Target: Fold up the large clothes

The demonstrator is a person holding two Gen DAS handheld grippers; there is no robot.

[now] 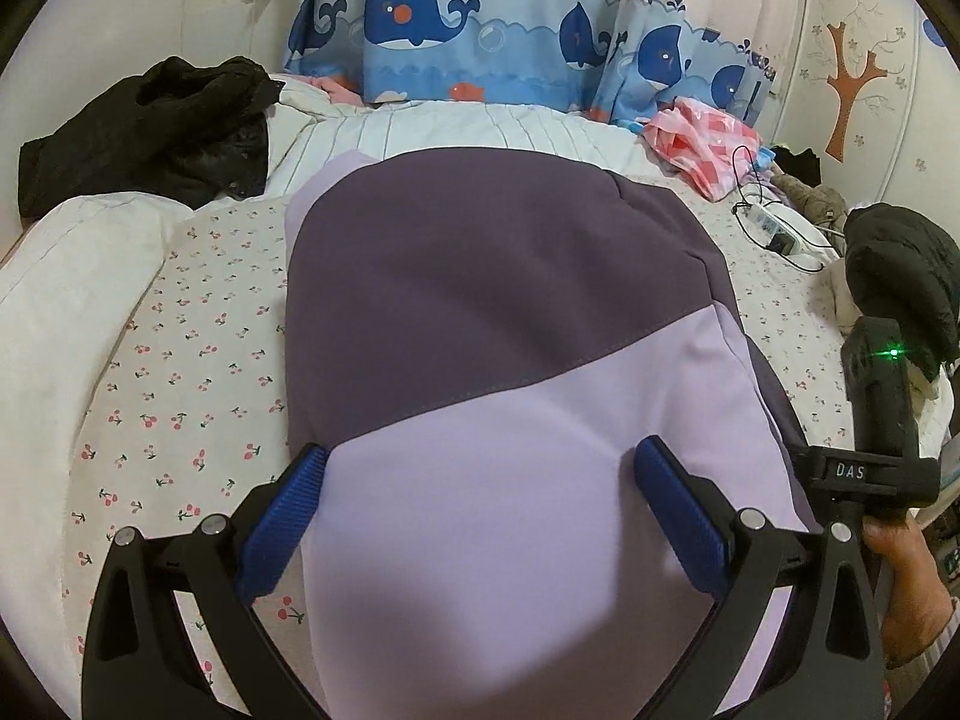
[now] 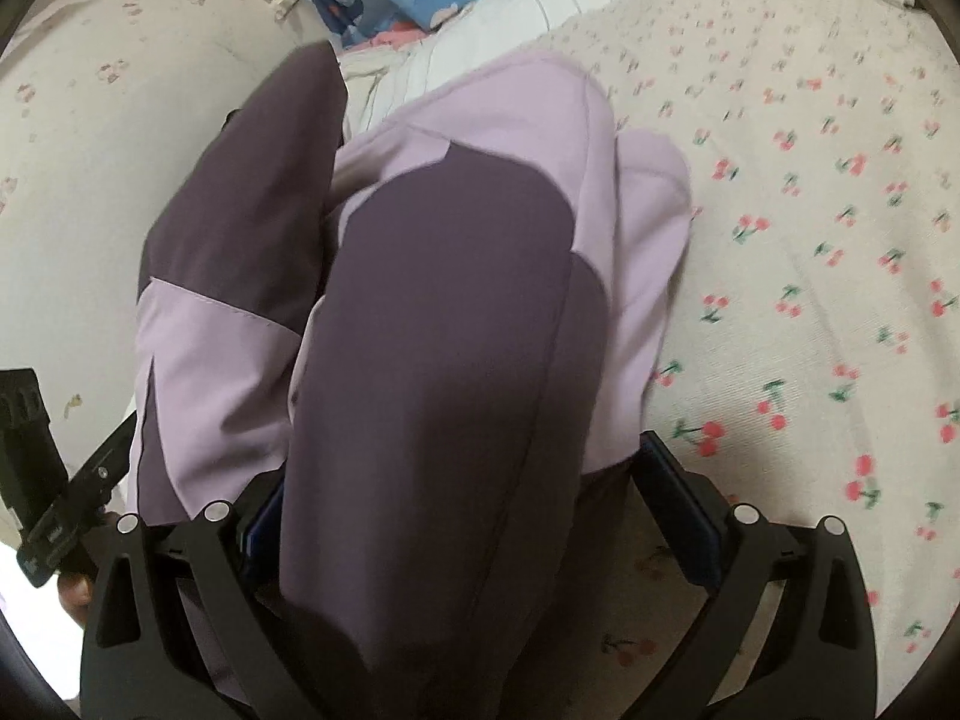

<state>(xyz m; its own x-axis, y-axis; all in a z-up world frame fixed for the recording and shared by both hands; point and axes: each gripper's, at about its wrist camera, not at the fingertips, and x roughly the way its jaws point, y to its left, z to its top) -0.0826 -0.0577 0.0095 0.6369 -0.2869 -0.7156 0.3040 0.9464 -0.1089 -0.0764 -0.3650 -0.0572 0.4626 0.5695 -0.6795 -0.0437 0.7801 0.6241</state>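
Observation:
A two-tone jacket, dark purple and lilac (image 1: 510, 312), lies spread on the cherry-print bedsheet (image 1: 198, 330). My left gripper (image 1: 480, 450) is open just over its lilac near part, its blue pads (image 1: 288, 516) wide apart on either side of the fabric. In the right wrist view the same jacket (image 2: 450, 330) is bunched and folded over. It bulges up between the spread fingers of my open right gripper (image 2: 462, 468), and a sleeve (image 2: 240, 222) lies to the left. A hand (image 1: 912, 588) holds the right tool's black body (image 1: 882, 420) at the jacket's right edge.
A heap of black clothes (image 1: 150, 126) sits at the bed's far left. A whale-print curtain (image 1: 480, 18) hangs behind. At the far right lie a pink checked bag (image 1: 702, 144), a power strip with cables (image 1: 774, 228) and a dark padded coat (image 1: 900, 276).

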